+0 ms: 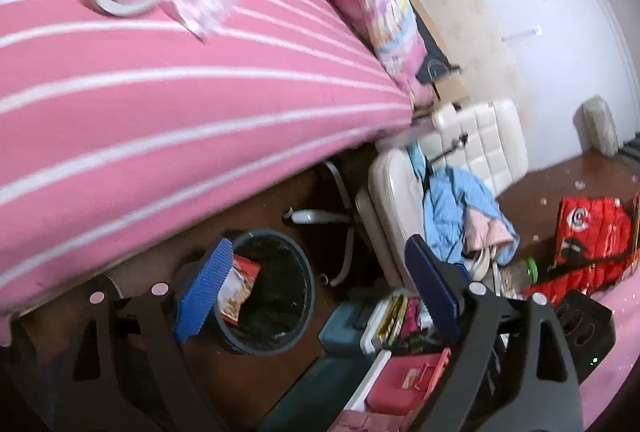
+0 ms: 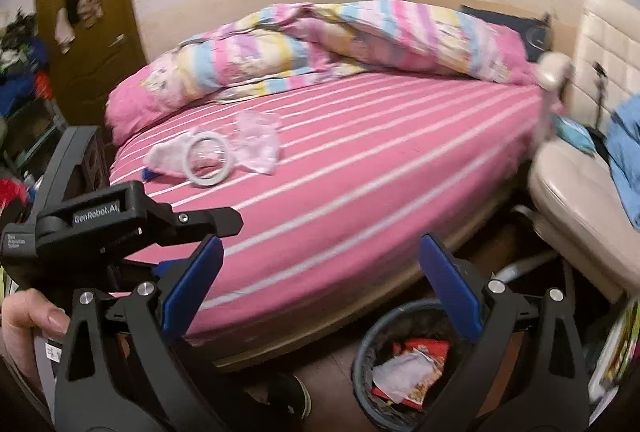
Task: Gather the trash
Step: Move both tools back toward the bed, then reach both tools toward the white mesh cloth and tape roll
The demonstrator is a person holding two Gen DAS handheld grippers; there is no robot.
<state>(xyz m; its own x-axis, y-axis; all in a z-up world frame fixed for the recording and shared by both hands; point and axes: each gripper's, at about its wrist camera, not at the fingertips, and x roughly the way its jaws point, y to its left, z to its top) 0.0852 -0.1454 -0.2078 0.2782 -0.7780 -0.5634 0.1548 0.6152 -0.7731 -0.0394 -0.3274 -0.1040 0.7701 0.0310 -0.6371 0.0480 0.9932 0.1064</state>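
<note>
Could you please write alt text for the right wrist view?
The open, empty right gripper hangs above a dark bin holding wrappers, beside a pink striped bed. A white ring and clear plastic wrap lie on the bed.

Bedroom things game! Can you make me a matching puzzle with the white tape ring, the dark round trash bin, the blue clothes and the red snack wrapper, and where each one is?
Things:
1. white tape ring
2. dark round trash bin
3. crumpled blue clothes
4. red snack wrapper

Places:
A. inside the bin
B. on the white padded chair
C. on the pink striped bed sheet
D. on the brown floor beside the bed

Pairs: 1-C, 2-D, 3-B, 4-A
</note>
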